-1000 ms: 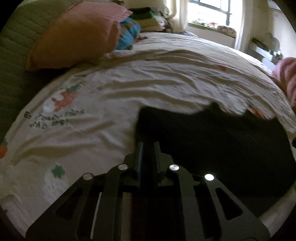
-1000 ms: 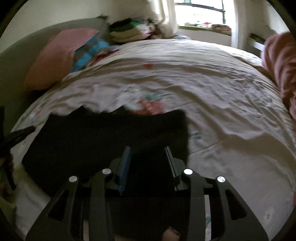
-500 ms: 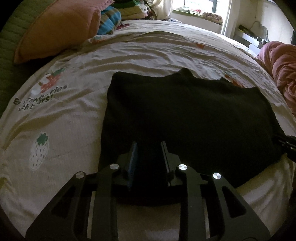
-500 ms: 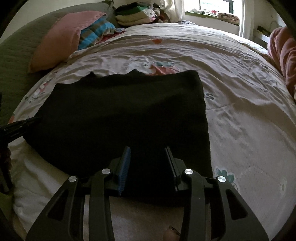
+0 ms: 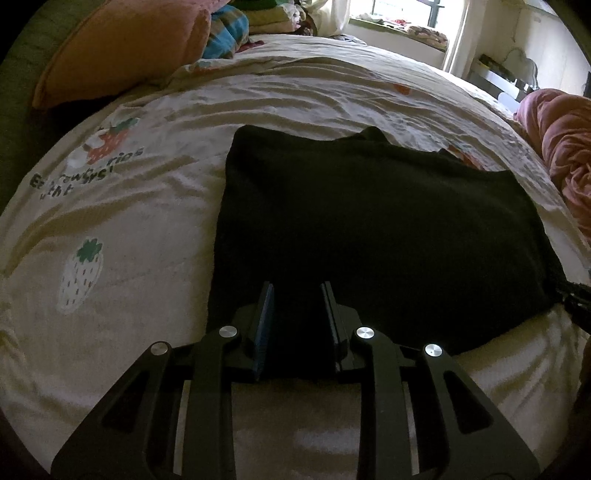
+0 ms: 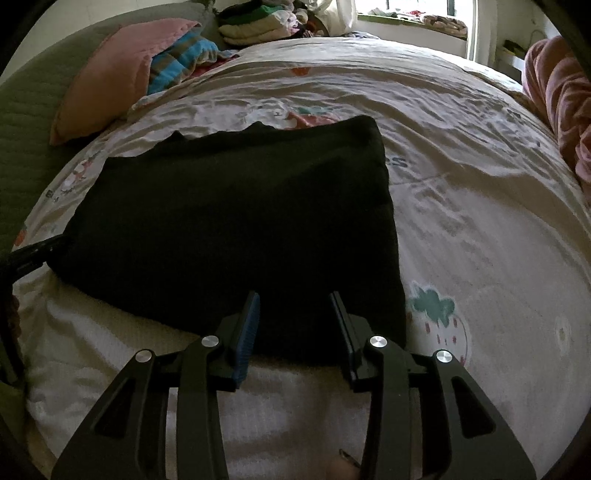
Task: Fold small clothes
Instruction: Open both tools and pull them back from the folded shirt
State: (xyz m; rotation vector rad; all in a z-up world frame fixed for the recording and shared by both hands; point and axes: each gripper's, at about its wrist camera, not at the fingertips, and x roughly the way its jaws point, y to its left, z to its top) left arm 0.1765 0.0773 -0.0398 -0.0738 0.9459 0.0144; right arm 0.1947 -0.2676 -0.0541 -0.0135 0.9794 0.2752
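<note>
A black garment lies flat on the bed, spread as a wide rectangle; it also shows in the right wrist view. My left gripper is open over the garment's near left edge, jaws apart with the cloth between and below them. My right gripper is open over the near right edge, jaws apart. The right gripper's tip shows at the far right of the left wrist view; the left gripper's tip shows at the left of the right wrist view.
The bed sheet is cream with strawberry prints. A pink pillow and a striped blue cloth lie at the head, with folded clothes behind. A pink blanket lies at the right.
The garment was laid down flat on the bed. Both grippers opened and let go of its near edge, and drew back slightly.
</note>
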